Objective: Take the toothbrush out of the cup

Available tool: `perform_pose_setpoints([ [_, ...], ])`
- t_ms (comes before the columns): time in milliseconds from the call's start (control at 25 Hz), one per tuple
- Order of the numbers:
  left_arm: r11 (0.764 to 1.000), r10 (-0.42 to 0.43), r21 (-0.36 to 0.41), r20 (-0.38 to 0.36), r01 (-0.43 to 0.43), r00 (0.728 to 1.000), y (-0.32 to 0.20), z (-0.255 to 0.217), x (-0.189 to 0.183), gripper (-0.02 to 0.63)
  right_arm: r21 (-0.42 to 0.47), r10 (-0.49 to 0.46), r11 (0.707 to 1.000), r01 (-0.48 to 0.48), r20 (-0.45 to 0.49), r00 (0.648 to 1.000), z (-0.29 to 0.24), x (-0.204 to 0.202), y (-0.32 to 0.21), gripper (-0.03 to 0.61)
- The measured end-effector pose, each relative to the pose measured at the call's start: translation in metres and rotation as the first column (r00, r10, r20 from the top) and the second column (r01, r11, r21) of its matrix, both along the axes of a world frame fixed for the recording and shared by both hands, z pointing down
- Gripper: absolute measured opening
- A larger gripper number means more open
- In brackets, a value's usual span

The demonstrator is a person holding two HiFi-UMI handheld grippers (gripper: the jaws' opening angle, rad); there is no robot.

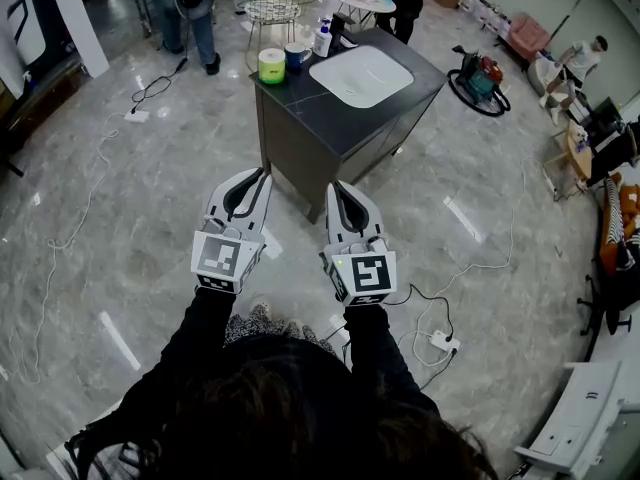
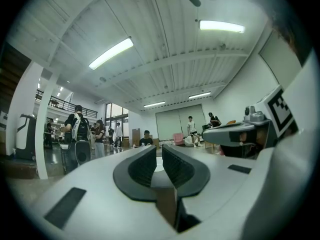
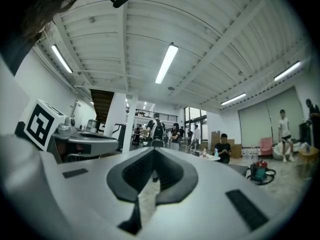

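A dark cabinet [image 1: 300, 118] with a white basin [image 1: 361, 75] stands ahead of me. On its far left corner stand a yellow-green cup [image 1: 271, 65], a blue cup [image 1: 296, 56] and a white bottle [image 1: 322, 40]. The toothbrush is too small to make out. I hold both grippers level, short of the cabinet's near corner and well apart from the cups. The left gripper [image 1: 262, 175] [image 2: 159, 150] shows a narrow gap between its pads with nothing in it. The right gripper [image 1: 335, 186] [image 3: 153, 152] has its pads touching at the tips and holds nothing.
Cables trail over the marble floor, with a power strip [image 1: 444, 342] at the right. A wire stool [image 1: 274, 10] and a small round table [image 1: 362, 2] stand behind the cabinet. A red vacuum [image 1: 482, 76] sits to the right. People stand at the far end.
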State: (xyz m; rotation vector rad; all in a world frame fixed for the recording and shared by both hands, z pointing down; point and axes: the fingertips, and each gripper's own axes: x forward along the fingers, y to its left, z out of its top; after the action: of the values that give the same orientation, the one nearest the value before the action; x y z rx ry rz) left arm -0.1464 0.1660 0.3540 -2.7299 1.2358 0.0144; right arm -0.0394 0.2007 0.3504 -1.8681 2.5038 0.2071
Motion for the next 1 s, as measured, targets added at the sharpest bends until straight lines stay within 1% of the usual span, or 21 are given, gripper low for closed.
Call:
perform_pose_setpoints([
  [160,1.000,-0.007,-0.003,0.000,0.007,1.000,-0.001,0.003,0.003,0.043,0.007,0.000,1.000,0.000,0.017,1.000,0.002,0.004,-0.002,0.005],
  [720,1.000,-0.007,-0.014,0.001,0.007,1.000,0.001,0.007,0.023,0.043,-0.002,-0.037,0.999,0.037,0.034,0.999,0.006,0.019,-0.003,0.005],
  [1000,1.000,-0.010,-0.024,-0.007,0.009,1.000,0.000,0.014,0.031,0.043,-0.017,-0.070,0.997,0.070,0.018,0.997,0.017,0.022,-0.004,0.005],
])
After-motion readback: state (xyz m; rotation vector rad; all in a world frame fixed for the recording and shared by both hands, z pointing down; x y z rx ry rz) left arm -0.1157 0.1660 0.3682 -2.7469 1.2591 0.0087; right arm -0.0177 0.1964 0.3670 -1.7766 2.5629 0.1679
